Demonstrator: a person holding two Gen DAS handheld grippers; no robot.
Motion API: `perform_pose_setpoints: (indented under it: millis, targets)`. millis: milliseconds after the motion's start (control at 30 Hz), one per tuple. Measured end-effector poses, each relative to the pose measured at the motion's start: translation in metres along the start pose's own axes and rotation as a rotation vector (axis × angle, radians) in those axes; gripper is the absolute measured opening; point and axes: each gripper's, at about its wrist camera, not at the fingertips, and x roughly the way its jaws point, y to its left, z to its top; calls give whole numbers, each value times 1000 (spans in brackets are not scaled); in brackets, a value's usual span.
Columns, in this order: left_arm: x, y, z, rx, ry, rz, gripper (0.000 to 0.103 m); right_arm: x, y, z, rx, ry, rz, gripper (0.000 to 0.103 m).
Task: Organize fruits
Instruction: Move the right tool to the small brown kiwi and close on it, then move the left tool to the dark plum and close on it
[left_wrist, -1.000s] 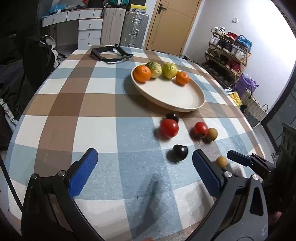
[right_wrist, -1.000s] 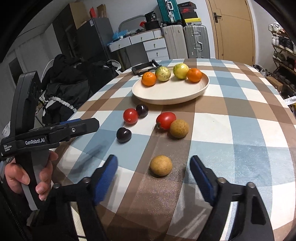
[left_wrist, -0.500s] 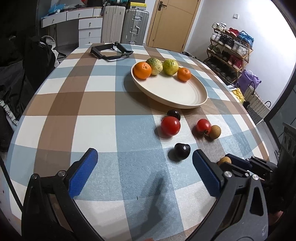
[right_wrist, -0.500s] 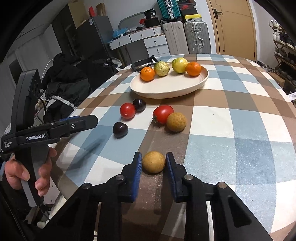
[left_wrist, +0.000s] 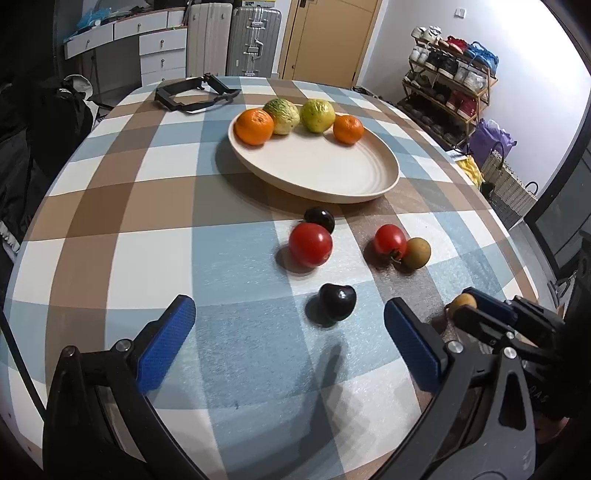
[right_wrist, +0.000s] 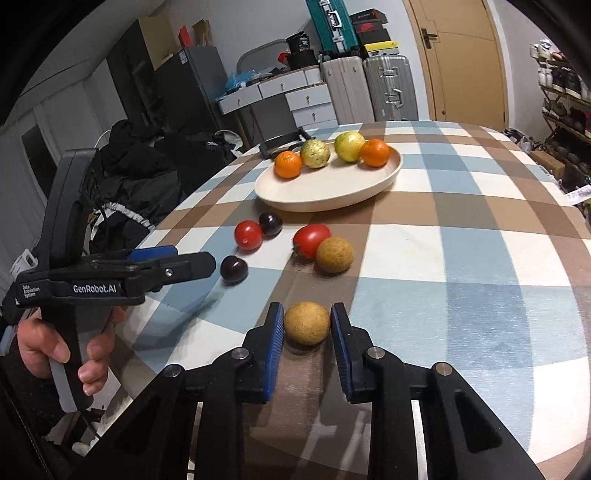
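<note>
Change since a second ago: right gripper (right_wrist: 307, 325), then spread wide, now clenched on the tan round fruit (right_wrist: 306, 323), blue fingers (right_wrist: 274, 332) at its equator, fruit on the bench (right_wrist: 461, 258) at 6 o'clock. Likely light, firm, rough-skinned; rolls if released. Left gripper (left_wrist: 288, 343): released, empty. Dark plum (left_wrist: 337, 301) just ahead. Beyond, 12 o'clock: tomatoes (left_wrist: 310, 244), second tan fruit (left_wrist: 416, 252). Farthest: plate (left_wrist: 332, 173) with oranges (left_wrist: 254, 126).
</note>
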Motion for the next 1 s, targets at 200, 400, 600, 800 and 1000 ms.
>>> perform_pose_setpoints:
  millis: [200, 400, 600, 800, 1000]
  targets:
    - [7, -9, 4, 30, 13, -8, 100, -6, -14, 1, 22, -6, -47, 27]
    - [10, -18, 7, 80, 13, -24, 71, -16, -21, 2, 19, -30, -51, 27]
    - [17, -26, 5, 106, 77, -30, 30, -18, -23, 3, 15, -44, -41, 27]
    - [14, -34, 3, 151, 67, -28, 21, -18, -24, 2, 11, -43, -28, 27]
    - [4, -31, 9, 135, 52, -72, 21, -15, -20, 2, -6, -33, -13, 27]
